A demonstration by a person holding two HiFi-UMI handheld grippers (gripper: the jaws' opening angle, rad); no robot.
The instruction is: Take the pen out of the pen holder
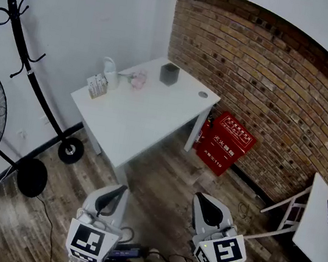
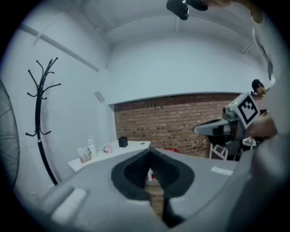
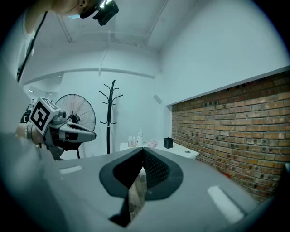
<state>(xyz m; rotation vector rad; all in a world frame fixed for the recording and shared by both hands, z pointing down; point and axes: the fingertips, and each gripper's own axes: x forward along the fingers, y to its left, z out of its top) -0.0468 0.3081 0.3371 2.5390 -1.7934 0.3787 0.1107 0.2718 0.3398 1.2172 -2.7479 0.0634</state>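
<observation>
Head view: I hold the grey left gripper and right gripper closed, empty (nothing within reach), well apart from the black square pen holder on the white table.

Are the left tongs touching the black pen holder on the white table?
Apart. Head view: the left tongs hang low in the foreground, with wood floor between them and the table bearing the pen holder.
</observation>
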